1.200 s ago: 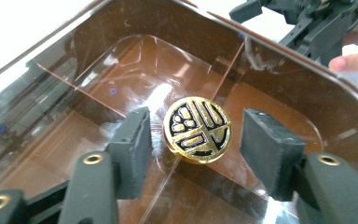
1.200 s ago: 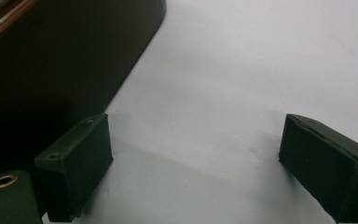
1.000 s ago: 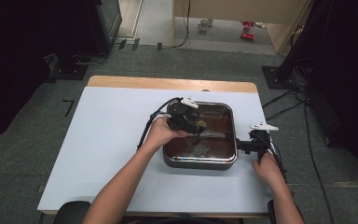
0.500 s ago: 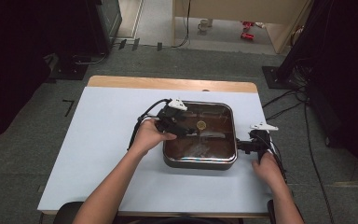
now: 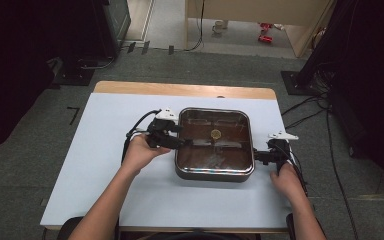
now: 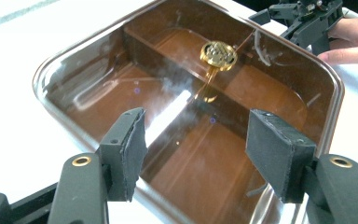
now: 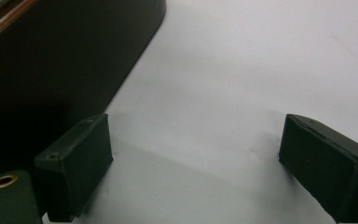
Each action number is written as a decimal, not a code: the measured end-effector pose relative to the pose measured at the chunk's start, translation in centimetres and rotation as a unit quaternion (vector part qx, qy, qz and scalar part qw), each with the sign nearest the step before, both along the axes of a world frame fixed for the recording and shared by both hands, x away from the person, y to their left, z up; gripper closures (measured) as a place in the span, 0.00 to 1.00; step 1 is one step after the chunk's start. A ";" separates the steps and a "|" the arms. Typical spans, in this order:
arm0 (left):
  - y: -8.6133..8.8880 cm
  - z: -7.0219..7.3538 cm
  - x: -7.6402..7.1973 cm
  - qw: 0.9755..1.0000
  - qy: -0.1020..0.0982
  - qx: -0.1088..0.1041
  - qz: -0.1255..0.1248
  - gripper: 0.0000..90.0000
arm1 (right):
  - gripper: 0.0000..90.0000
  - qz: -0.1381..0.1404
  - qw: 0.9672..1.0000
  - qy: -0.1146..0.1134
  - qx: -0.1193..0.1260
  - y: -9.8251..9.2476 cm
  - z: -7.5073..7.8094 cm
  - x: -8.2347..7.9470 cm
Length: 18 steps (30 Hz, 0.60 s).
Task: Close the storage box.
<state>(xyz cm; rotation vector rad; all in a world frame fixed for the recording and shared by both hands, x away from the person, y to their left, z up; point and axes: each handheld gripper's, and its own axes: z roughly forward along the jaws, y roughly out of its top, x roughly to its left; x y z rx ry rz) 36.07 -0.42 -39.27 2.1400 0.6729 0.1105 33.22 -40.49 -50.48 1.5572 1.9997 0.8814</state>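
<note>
A square metal pan (image 5: 215, 176) sits mid-table under a glass lid with a gold knob (image 5: 215, 133). My left gripper (image 5: 182, 142) hovers at the pan's left edge, open and holding nothing. In the left gripper view its jaws (image 6: 196, 154) straddle the lid's near rim (image 6: 51, 70), with the knob (image 6: 218, 54) farther ahead. A divider shows through the glass. My right gripper (image 5: 257, 156) stands open on the table just right of the pan. The right gripper view has it (image 7: 196, 172) above bare tabletop beside the dark pan wall (image 7: 51, 60).
The white tabletop (image 5: 105, 165) stretches wide on the left of the pan and in front of it. A wooden strip (image 5: 180, 90) runs along the far edge. My right gripper (image 6: 303, 21) and hand appear beyond the pan in the left gripper view.
My left gripper has drawn back leftward from over the lid's knob to the pan's left edge. The right gripper and the pan have stayed put.
</note>
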 end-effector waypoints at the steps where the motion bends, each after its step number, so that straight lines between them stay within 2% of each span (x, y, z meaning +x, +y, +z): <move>1: 0.6 0.0 -0.2 1.000 0.001 0.000 0.007 0.42 | 0.10 0.000 1.000 0.000 0.000 0.0 0.0 0.0; 6: 2.8 -0.3 -0.9 1.000 0.006 -0.004 0.029 0.41 | 0.10 0.001 1.000 0.001 -0.001 0.0 0.0 0.0; 10: 4.3 -0.8 -1.7 0.999 0.003 0.006 0.050 0.38 | 0.10 0.001 1.000 0.001 -0.001 0.0 0.0 0.0; 11: 4.9 -1.0 -2.2 0.998 -0.005 0.001 0.063 0.38 | 0.10 0.001 1.000 0.001 -0.001 0.0 0.0 0.0; 14: 5.9 -1.4 -3.0 0.997 -0.004 -0.009 0.075 0.38 | 0.10 0.001 1.000 0.001 -0.001 0.0 0.0 0.0; 18: 7.0 -2.3 -3.7 0.995 -0.004 -0.009 0.102 0.38 | 0.10 0.001 1.000 0.001 -0.001 0.0 0.0 0.0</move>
